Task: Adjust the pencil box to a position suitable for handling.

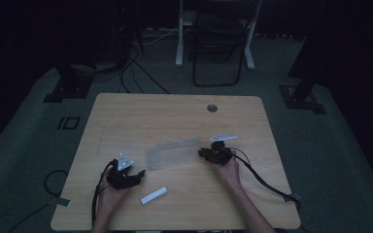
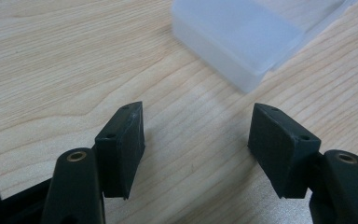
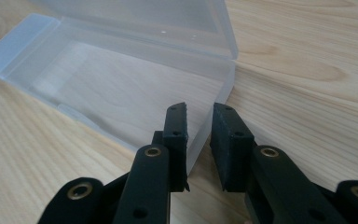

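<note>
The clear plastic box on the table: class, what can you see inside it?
The clear plastic box lies open and looks empty; the wooden table shows through its base. The right gripper hides its near corner.

Dim lab/studio: wood desk [image 1: 126, 111], stand bases [image 1: 70, 87], floor cables [image 1: 141, 68], folding chair [image 1: 218, 48], carpet.

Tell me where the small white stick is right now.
In the high view, the white stick lies on the table near its front edge, just right of the left claw and in front of the clear box.
</note>
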### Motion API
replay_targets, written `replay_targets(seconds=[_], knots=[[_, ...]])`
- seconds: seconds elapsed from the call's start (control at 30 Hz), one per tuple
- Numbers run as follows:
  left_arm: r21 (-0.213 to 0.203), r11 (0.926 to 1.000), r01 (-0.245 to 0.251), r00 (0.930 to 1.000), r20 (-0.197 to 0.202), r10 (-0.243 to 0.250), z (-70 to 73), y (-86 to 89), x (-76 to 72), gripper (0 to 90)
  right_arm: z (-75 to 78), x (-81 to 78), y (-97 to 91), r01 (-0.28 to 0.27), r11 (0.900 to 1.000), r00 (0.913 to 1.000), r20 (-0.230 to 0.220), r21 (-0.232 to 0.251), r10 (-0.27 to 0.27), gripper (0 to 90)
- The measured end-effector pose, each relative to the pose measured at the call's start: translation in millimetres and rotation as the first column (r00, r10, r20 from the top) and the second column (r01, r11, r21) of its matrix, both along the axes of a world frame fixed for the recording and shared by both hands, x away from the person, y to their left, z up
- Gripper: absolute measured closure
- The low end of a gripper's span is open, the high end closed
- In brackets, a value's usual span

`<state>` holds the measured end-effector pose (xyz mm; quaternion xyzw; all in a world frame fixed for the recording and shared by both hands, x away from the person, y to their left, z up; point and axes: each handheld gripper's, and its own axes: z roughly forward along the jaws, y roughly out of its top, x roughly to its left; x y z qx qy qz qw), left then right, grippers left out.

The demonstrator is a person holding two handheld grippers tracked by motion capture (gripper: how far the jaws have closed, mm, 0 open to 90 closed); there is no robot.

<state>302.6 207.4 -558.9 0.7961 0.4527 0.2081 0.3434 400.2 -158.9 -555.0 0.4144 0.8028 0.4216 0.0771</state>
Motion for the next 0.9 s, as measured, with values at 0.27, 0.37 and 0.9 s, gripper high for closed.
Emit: replay_targets(seconds=[0.27, 0.37, 0.9], knots=[[0.007, 1.0000, 0.006, 0.9999, -0.009, -0.006, 0.6, -1.8, -2.6, 32.2, 2.6, 1.9, 24.0, -0.062, 0.9979, 0.9979, 0.020, -0.020, 0.062, 79.6], [0.014, 0.9992, 0.037, 0.9993, -0.008, -0.036, 1.3, -6.2, -4.7, 28.1, 1.9, 4.9, 27.8, -0.069, 0.9976, 0.9975, 0.017, -0.007, 0.069, 81.3], [0.028, 0.9989, 0.038, 0.9977, 0.055, -0.039, 6.8, -12.9, -11.4, 25.3, 12.2, -14.8, 23.8, -0.134, 0.9871, 0.9849, 0.099, -0.088, 0.142, 54.3]])
